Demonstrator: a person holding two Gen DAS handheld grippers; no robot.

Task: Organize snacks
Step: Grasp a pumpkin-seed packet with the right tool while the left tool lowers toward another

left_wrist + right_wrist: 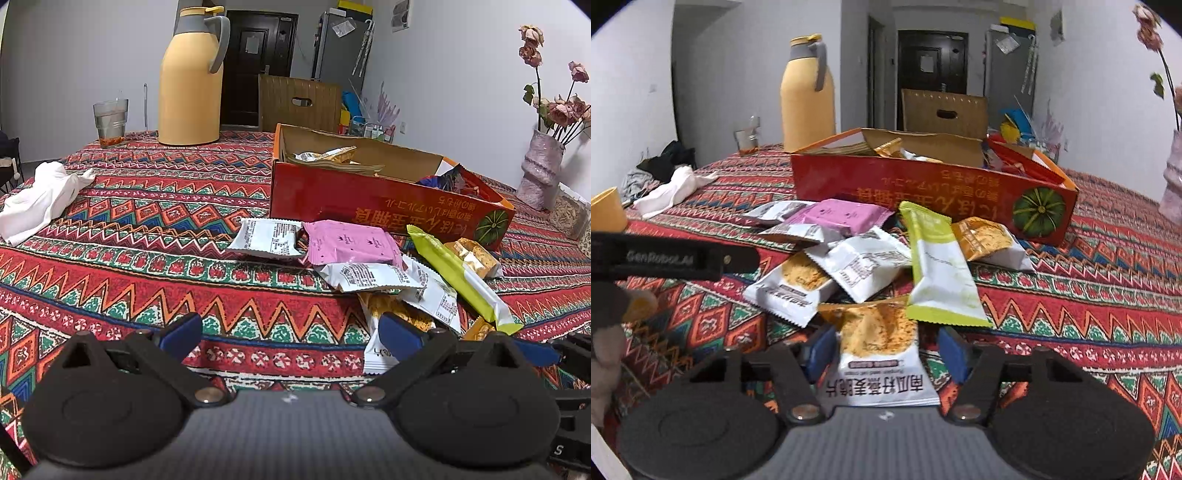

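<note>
Plenty of bare tablecloth (155, 258) on my left side, red carton (923, 192) walls off far end. Yellow jug (190, 81), water glass (110, 122), white cloth (40, 199) sit way back, out of my way. Snack pile crowds front of carton: pink pack (347, 242), long green bar (938, 266). My left gripper (291, 332) hangs wide, nothing between, pile just off to right. My right gripper (882, 354) narrowed around orange-white snack packet (879, 350), blue pads hugging both sides, packet lying at near edge of pile.

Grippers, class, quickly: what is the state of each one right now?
Left gripper: open, nothing between its fingers.
Right gripper: fingers around an orange-and-white snack packet; a firm grip cannot be told.
</note>
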